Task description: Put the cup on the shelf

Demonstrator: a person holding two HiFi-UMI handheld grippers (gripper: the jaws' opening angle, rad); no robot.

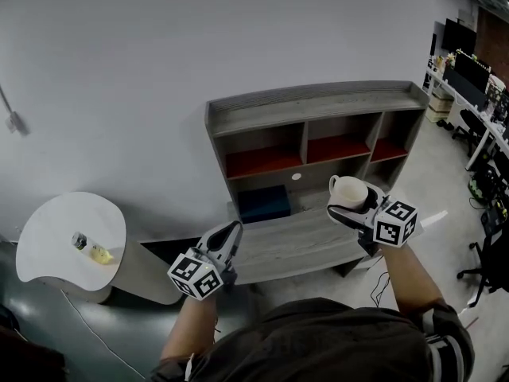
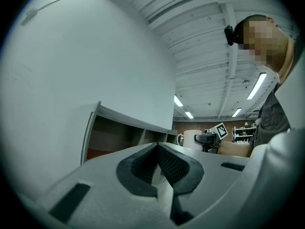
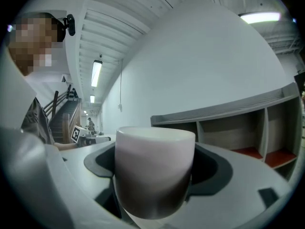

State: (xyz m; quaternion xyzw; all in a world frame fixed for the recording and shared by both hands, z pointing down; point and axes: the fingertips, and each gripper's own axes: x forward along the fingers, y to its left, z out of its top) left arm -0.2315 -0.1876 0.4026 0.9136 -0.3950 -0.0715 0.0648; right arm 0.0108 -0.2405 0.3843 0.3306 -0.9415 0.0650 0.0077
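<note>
Right tongs (image 1: 347,210) are clamping the cup (image 1: 348,188): in the right gripper view the white cup is sitting upright between both dark pads, which are pressing on its sides, with the jaws standing wide around it. The cup is hanging in the air in front of the shelf (image 1: 318,106), right of centre, and is not resting on any board. Its handle is showing on the side toward the shelf.

Left tongs (image 1: 229,233) are together, pads meeting at the tips with nothing between them. They are hovering in front of the shelf's low front ledge (image 1: 294,245), left of the right tongs and well apart from the cup.

The shelf is standing against the white wall (image 1: 159,46), grey, with an upper row of three compartments with red floors. A blue box (image 1: 265,203) is sitting in the lower left opening.

A round white table (image 1: 48,245) is standing to the left, carrying two small items (image 1: 89,247), possibly a bottle and something yellow, too small to tell.
</note>
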